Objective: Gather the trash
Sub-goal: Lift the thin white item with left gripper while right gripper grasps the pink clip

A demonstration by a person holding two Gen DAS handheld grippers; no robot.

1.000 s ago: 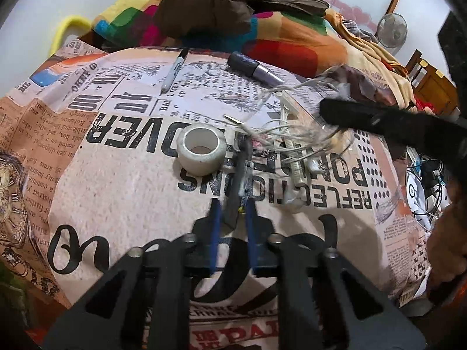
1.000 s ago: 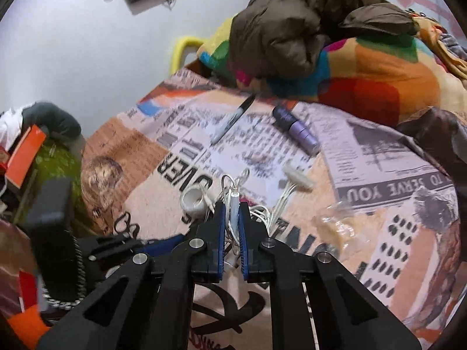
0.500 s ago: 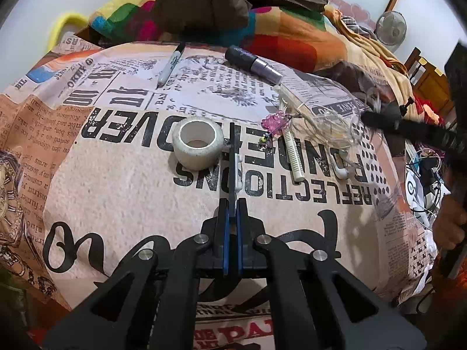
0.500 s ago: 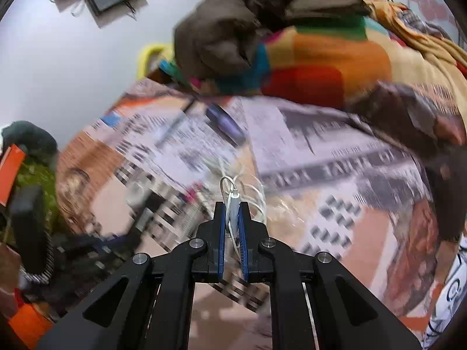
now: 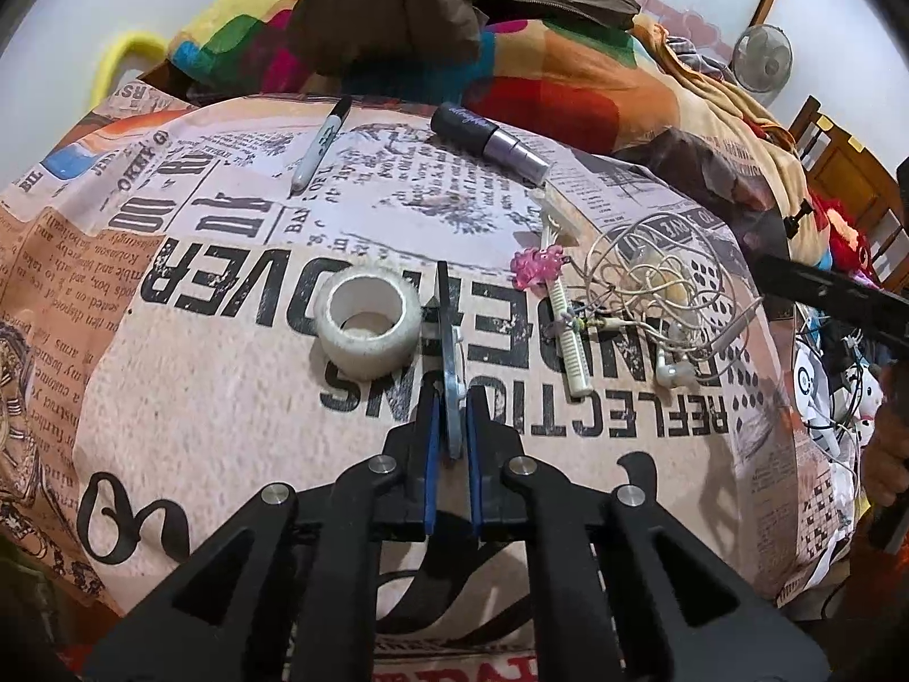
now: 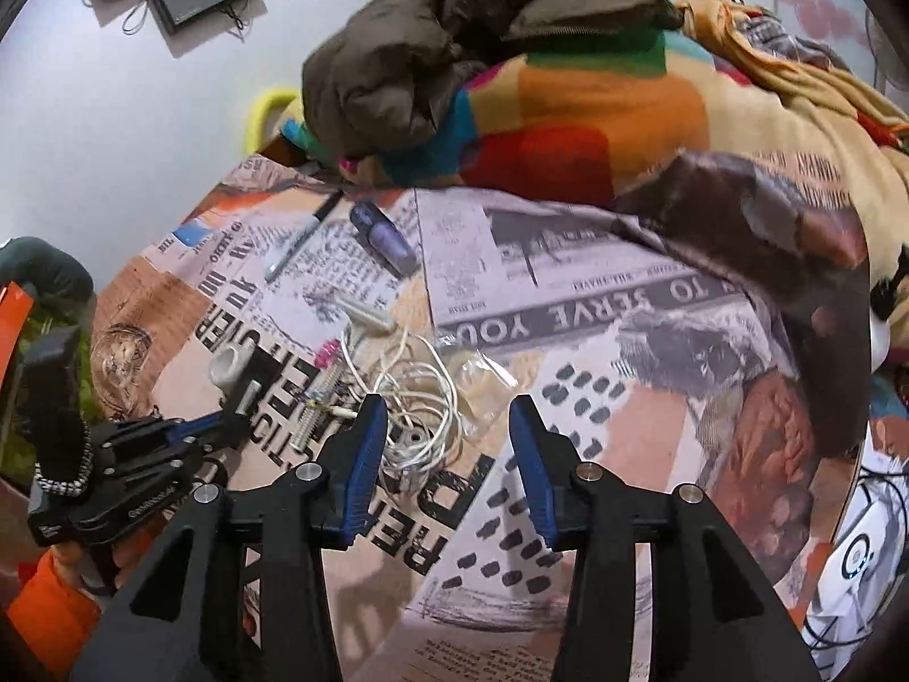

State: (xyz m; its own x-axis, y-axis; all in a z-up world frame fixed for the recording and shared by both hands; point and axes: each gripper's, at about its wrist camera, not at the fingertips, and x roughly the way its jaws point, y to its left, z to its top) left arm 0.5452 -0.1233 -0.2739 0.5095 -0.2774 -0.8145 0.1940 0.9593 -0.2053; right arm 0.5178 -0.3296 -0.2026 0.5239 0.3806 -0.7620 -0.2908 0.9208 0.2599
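Covering bed, newsprint sheet — left gripper clamps flat tool, right gripper just opened, empty.

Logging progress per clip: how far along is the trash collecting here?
Done: nothing visibly collected; no bin in view. In hand: left claw shut on a thin flat strip; right claw has just been opening, nothing gripped, earphone tangle lying loose beneath. Left: tape roll, marker, purple tube, comb on the bedcover.
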